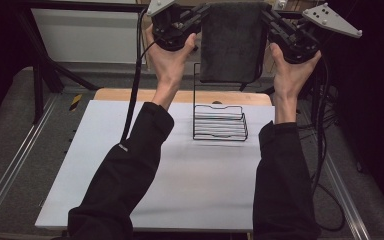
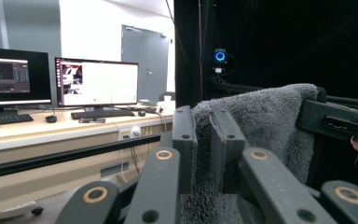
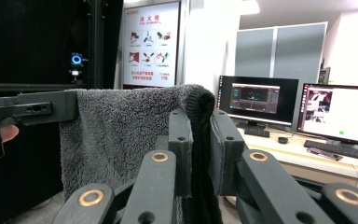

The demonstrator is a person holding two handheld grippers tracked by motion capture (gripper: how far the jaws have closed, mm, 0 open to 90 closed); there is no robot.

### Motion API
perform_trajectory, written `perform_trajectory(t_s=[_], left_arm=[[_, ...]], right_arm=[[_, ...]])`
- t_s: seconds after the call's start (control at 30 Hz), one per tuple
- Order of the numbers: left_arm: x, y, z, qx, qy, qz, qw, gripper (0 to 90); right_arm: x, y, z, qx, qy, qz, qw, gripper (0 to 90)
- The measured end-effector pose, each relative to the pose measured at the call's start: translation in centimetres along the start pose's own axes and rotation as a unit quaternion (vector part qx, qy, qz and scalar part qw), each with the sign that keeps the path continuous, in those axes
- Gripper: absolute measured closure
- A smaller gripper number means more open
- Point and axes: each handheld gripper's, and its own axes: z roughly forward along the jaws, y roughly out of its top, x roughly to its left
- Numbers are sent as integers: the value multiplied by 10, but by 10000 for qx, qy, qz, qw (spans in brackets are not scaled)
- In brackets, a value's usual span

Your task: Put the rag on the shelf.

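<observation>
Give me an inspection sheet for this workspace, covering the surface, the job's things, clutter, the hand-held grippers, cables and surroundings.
Surface: pale board on a wooden table, bare apart from the rack.
Job's things: dark grey towel held up by its two top corners, hanging flat above the black wire rack; the rack stands upright on the board.
Clutter: nothing seen.
Grippers: left hand-held gripper shut on the towel's left corner; right hand-held gripper shut on its right corner; both raised above the far edge of the table.
Cables: black cable trails down from the left gripper; more cables hang at the right.
Surroundings: dark curtain, desk with monitors, keyboard, wall poster.
</observation>
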Motion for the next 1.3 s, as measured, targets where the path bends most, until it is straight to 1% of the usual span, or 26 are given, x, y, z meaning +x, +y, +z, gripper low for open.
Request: perform_trajectory(t_s=[0.03,0.1,0.23,0.33,0.4,0.57,0.63,0.8,0.93,1.07,1.2,1.3], left_arm=[[0,0,1,-9,9,3,10000,811],[2,0,5,-3,50,80,10000,811],[6,-2,11,39,91,69,9999,811],[9,-2,15,61,145,121,9998,811],[11,-3,17,88,175,115,9997,811],[16,-10,19,197,178,152,9995,811],[17,-15,18,245,163,165,9994,811],[20,-27,18,363,91,106,9992,811],[20,-34,19,472,75,216,9986,811],[21,-41,19,557,54,233,9982,811],[20,-51,17,647,-21,236,9976,811],[19,-57,15,760,-57,262,9968,811]], right_arm=[[-1,0,2,4,-11,17,10000,812],[-4,0,5,20,-12,43,10000,812],[-10,-1,13,41,10,99,9999,812],[-13,-4,18,38,6,131,9999,812],[-14,-6,21,65,-9,166,9998,813],[-14,-12,25,178,22,98,9998,812],[-14,-15,26,242,17,92,9997,812],[-16,-27,25,360,20,144,9992,812],[-18,-34,24,473,15,141,9988,812],[-18,-42,22,591,11,74,9982,812],[-19,-50,18,739,-1,175,9971,811],[-18,-56,13,846,15,176,9963,811]])
